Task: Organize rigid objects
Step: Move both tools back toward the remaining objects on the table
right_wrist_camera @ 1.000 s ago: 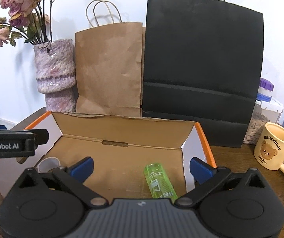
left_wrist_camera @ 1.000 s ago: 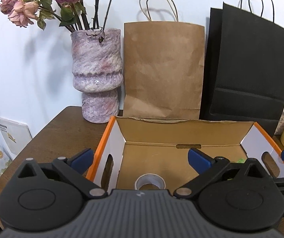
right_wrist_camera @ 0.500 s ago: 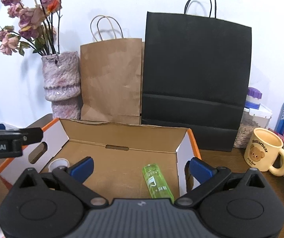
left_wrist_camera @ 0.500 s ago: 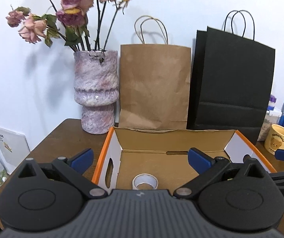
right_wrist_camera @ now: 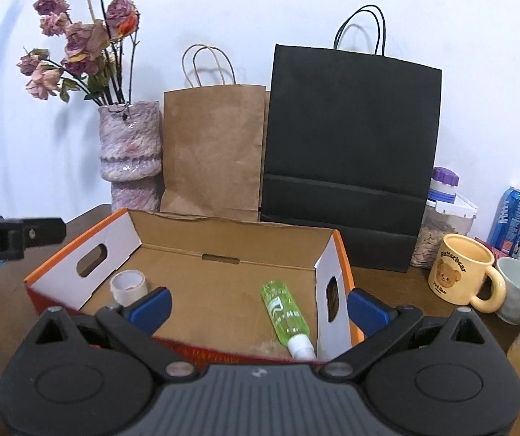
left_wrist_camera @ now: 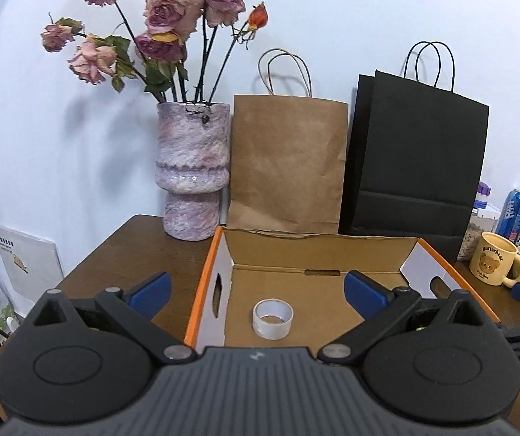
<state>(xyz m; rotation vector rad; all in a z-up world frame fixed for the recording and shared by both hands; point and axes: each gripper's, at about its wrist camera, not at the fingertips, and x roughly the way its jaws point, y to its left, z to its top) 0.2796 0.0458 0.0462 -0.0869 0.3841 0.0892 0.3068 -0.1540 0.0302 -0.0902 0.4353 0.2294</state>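
An open cardboard box (left_wrist_camera: 209, 272) (right_wrist_camera: 343, 258) with orange edges sits on the brown table. Inside it a roll of clear tape (left_wrist_camera: 273, 318) (right_wrist_camera: 128, 285) stands at the left, and a green spray bottle (right_wrist_camera: 286, 318) lies at the right with its white cap toward me. My left gripper (left_wrist_camera: 256, 292) hovers before the box's near left side, open and empty. My right gripper (right_wrist_camera: 258, 305) hangs over the box's near edge, open and empty, with the bottle between and beyond its blue fingertips. The left gripper's body shows at the left edge of the right wrist view.
Behind the box stand a purple vase (left_wrist_camera: 191, 170) of dried roses, a brown paper bag (left_wrist_camera: 287, 163) and a black paper bag (left_wrist_camera: 418, 152). To the right are a yellow bear mug (right_wrist_camera: 459, 267), a white cup (right_wrist_camera: 519, 289), a jar (right_wrist_camera: 438, 229) and a blue can (right_wrist_camera: 507, 219).
Both grippers have pulled back and risen from the box, so more of the box, the bags and the flowers shows. The tape and the bottle stay where they lay.
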